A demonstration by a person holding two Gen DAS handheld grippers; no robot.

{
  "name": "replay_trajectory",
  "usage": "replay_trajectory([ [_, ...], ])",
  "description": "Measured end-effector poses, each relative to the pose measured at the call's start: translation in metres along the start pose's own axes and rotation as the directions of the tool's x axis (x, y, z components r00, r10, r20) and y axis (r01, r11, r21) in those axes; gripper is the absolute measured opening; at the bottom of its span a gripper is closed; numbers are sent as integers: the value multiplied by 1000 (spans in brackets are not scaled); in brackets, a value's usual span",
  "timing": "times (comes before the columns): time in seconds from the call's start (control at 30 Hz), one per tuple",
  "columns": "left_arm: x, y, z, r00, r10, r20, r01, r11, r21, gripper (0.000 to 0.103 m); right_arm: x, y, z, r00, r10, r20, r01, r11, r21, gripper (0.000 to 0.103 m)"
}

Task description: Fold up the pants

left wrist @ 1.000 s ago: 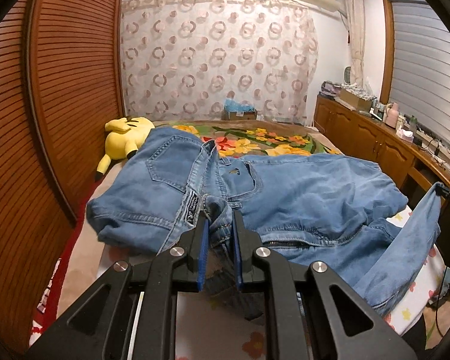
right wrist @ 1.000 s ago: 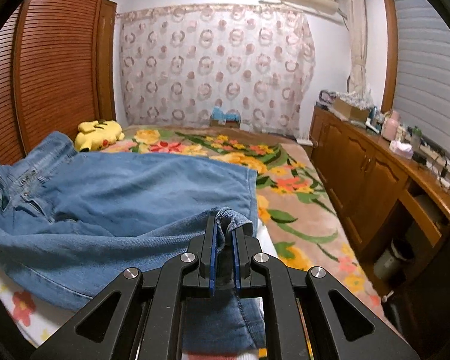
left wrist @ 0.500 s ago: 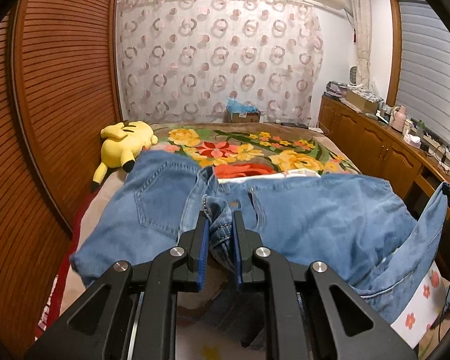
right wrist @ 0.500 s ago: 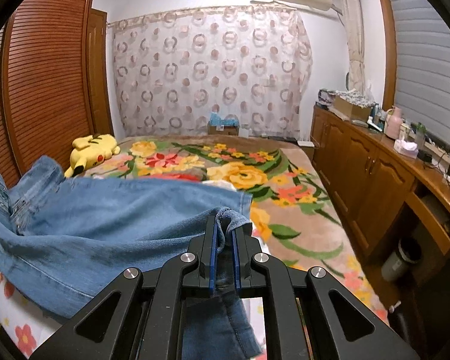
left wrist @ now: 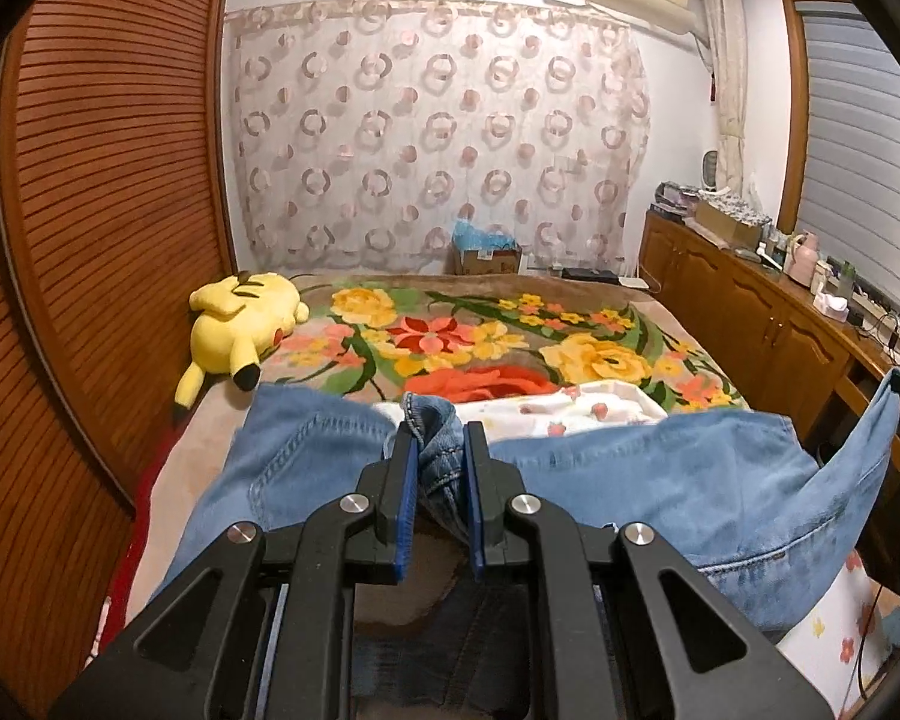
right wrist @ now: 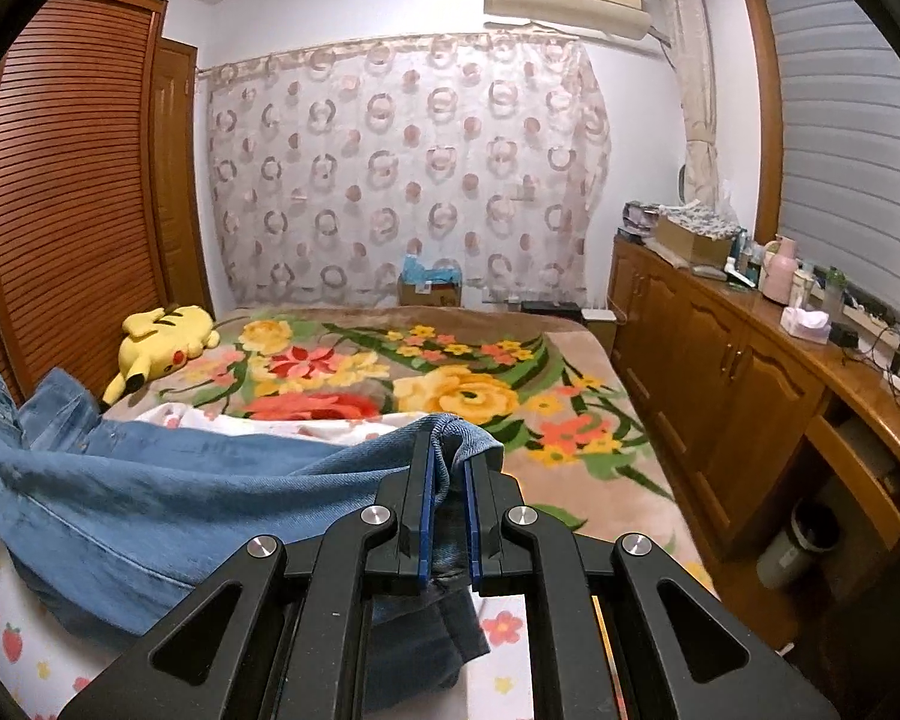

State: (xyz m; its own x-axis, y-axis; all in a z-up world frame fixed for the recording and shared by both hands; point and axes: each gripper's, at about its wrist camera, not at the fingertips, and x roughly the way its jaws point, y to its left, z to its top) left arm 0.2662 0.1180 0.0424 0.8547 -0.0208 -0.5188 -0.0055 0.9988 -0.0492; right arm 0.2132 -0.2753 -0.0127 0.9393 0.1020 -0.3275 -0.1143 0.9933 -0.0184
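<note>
Mid-fold, with the left gripper (left wrist: 438,456) clamped on the waistband bunch and the right gripper (right wrist: 448,468) clamped on the hem, jeans (left wrist: 678,480) strung between them, sagging onto the bed (left wrist: 510,324); next, presumably carrying both ends over and laying them flat.

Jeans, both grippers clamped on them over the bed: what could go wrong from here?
1. The left gripper pinches only a bunched fold of the jeans; the heavy denim could slip out.
2. The right gripper holds a small hem corner, so one end might drop.
3. The denim sags between the grips and may drag the white floral sheet or set down wrinkled.
</note>
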Motion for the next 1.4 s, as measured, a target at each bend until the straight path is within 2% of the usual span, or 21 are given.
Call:
replay_trajectory([
  [0.23, 47, -4, 19, 1000, 12, -25, -12, 1000, 15, 15, 35, 7, -3, 998, -37, -56, 36, 999, -6, 8],
  [0.37, 70, -4, 21, 999, 28, -46, -28, 1000, 14, 15, 52, 10, 7, 996, -46, -80, 46, 999, -8, 8],
  [0.63, 115, -3, 14, 988, 58, -144, -57, 998, 15, 18, 102, 18, 29, 982, -48, -180, 39, 998, -53, 8],
  [0.73, 116, -3, 9, 985, 57, -161, -56, 998, 15, 25, 108, 20, 35, 980, -35, -198, 27, 999, -42, 8],
  [0.87, 106, -4, 5, 988, 44, -151, -39, 999, 32, 45, 104, 22, 45, 980, -26, -195, 20, 999, -31, 12],
  [0.97, 99, -7, 2, 989, 14, -148, -8, 999, 42, 52, 98, 24, 46, 983, -18, -184, 12, 999, -36, 15],
  [1.1, 93, -15, -8, 986, -35, -164, 45, 997, 57, 74, 89, 32, 47, 988, 2, -153, -8, 999, -38, 26],
  [1.23, 88, -21, -19, 981, -87, -175, 99, 993, 63, 77, 79, 47, 46, 989, 63, -132, -69, 997, -40, 34],
  [1.4, 88, -28, -31, 979, -97, -177, 110, 992, 64, 77, 79, 70, 36, 975, 162, -150, -172, 983, -58, 35],
])
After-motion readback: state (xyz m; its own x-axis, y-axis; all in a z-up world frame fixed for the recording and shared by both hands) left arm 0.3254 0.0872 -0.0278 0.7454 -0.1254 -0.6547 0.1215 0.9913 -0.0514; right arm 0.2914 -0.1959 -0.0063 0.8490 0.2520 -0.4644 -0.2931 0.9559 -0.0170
